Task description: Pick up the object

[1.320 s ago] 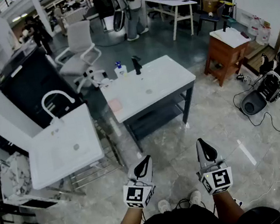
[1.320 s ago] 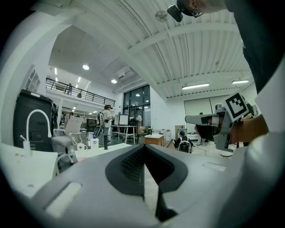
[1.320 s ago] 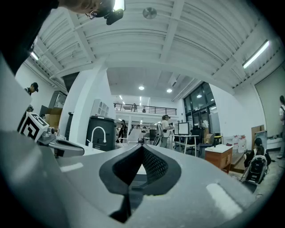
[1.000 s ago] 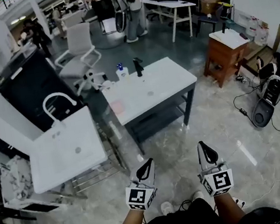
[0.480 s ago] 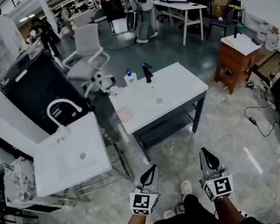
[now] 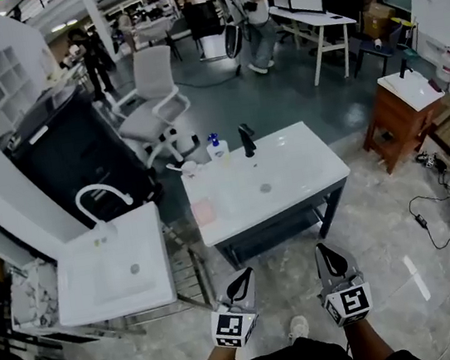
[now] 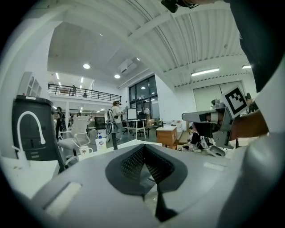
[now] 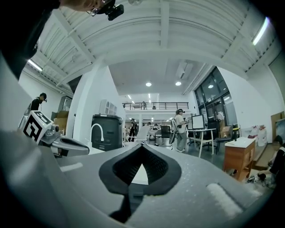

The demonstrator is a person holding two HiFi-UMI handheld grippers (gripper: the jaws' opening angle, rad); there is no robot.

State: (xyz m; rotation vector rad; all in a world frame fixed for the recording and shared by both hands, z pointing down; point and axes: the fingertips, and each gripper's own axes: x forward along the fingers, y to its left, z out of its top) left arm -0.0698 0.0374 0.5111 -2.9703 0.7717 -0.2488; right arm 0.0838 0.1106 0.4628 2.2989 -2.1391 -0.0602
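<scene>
Position finding: the person stands short of the white tabletop (image 6: 291,175), facing its near edge, with a second sink unit (image 6: 113,271) well apart to the left. Left gripper (image 6: 241,276) and right gripper (image 6: 327,252) are held side by side and level ahead of the body. Each gripper view shows its pads pressed together with nothing between them. The task does not name its object, and which item is meant cannot be told. The candidates all sit on that tabletop: a soap bottle (image 6: 217,147) at the far edge just left of the black faucet (image 6: 247,140), a mug (image 6: 188,169) at the far left corner, and a flat pink pad (image 6: 203,212) by the left edge. All are well apart from both grippers. Recommendation, as a judgement: close the gap to the near edge first, then spread one gripper's jaws before reaching, since closed tongs would only push an item. The left gripper is judged better placed, as everything lies toward the left side. The bottle calls for a grip across its body below the pump. The pad, lying flat, would need a low pinch at its edge.
</scene>
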